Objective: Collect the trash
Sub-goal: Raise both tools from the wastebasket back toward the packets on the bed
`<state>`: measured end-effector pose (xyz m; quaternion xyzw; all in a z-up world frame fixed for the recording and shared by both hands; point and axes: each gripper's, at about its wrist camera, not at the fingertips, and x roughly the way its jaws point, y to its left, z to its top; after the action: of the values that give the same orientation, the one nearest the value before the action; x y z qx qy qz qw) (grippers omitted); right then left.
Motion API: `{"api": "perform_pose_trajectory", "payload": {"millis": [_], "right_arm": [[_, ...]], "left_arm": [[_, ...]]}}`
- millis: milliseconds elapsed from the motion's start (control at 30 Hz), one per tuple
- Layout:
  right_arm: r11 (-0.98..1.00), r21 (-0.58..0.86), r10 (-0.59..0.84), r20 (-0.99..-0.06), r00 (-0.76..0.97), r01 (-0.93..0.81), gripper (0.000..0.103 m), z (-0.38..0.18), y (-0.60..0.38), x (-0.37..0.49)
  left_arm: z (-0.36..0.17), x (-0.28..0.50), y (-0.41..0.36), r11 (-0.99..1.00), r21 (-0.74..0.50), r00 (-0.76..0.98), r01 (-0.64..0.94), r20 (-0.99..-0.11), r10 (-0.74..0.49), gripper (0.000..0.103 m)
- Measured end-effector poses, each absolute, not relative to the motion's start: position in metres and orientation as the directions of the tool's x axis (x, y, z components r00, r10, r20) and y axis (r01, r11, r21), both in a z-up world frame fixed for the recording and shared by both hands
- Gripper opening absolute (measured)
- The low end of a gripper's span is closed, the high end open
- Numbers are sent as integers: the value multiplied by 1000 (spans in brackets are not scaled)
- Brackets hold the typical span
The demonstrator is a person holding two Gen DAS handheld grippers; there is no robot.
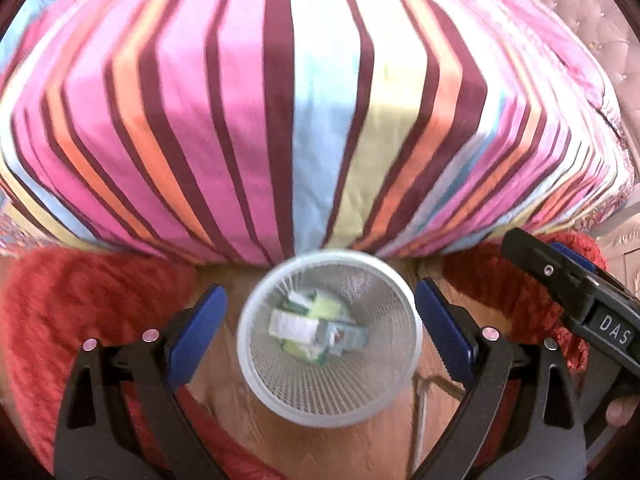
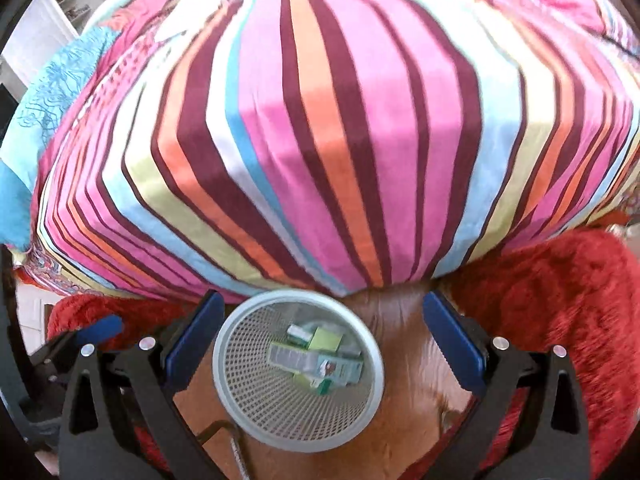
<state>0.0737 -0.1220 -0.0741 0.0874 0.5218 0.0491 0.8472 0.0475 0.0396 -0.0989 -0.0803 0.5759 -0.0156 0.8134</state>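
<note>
Both of my grippers hang above the mesh wastebasket [image 1: 330, 338] with their jaws spread wide and nothing between the blue pads. In the left wrist view, the left gripper [image 1: 320, 336] frames the basket's pale rim from above, its fingers [image 1: 196, 336] clear of the rim on both sides. The right gripper [image 2: 324, 350] hangs the same way in its own view, wide apart and empty, with the basket sitting nearer its left finger (I cannot tell from this angle whether that pad touches the rim).

The trash [image 1: 316, 330], a few small green and white cartons, lies at the bottom of the basket. The basket stands on a wooden floor [image 2: 404, 360], between two patches of red shaggy rug [image 2: 552, 312] and close against the bed's striped cover [image 1: 320, 100]. The other gripper's black body, labelled "DAS", juts into the left wrist view's right edge, and a fingertip of my hand [image 1: 622, 412] shows below it.
</note>
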Motion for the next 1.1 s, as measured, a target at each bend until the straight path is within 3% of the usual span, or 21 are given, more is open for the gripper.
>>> {"api": "perform_pose_trajectory", "payload": {"millis": [167,400,733,1100], "right_arm": [[989,146,141,-826,545,-34,95,-55,-124,74],[976,210,198,-769,607,-53,95,-39,-137,80],[983,179,159,-732,663,-38,95,-13,-148,103],[978,208,157,-668,727,-21,95,21,-155,156]], "left_arm": [[-69,49,50,988,-131,463,-81,-883,-79,92],[-43,56,58,990,-108,575,-86,-817,-39,92],[-25,90,65,995,-44,609,-93,-793,22,92],[2,153,70,989,-96,653,-110,-757,-1,92]]}}
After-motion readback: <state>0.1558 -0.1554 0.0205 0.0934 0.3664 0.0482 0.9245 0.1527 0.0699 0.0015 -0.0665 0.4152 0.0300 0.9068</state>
